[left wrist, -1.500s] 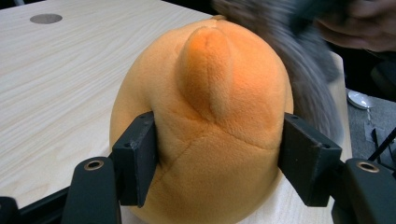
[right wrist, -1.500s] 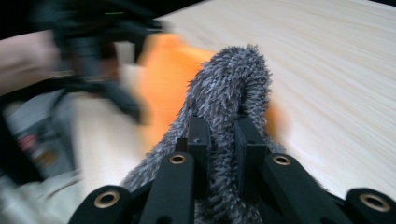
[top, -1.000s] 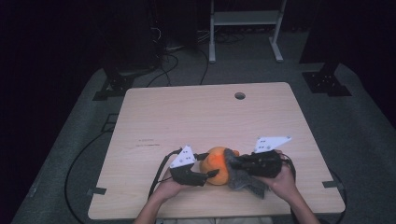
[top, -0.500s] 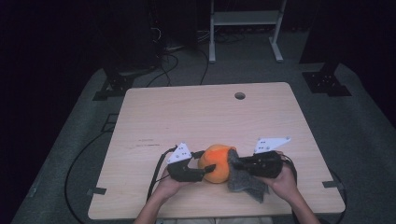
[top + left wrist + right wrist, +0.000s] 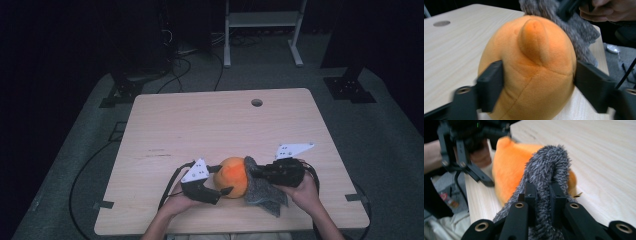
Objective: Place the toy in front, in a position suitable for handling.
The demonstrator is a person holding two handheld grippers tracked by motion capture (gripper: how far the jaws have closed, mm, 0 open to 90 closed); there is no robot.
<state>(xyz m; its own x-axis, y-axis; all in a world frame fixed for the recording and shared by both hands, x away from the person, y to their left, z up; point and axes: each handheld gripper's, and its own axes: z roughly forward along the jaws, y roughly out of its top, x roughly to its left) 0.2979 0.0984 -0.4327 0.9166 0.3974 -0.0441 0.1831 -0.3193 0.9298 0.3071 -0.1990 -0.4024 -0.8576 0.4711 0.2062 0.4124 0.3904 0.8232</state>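
The orange plush (image 5: 232,177) is seen lying on the desk (image 5: 210,125) near its front edge, between the two hands. The left tongs (image 5: 537,83) bracket its flanks; their jaws have just been opening, and whether the pads still press cannot be told. The grey cloth (image 5: 549,170) is pinched by the pressed-together right tongs (image 5: 543,195) and draped against the plush's right side. The plush lies directly leftward of the right tongs, so the cloth is judged to be wiped across in that direction.
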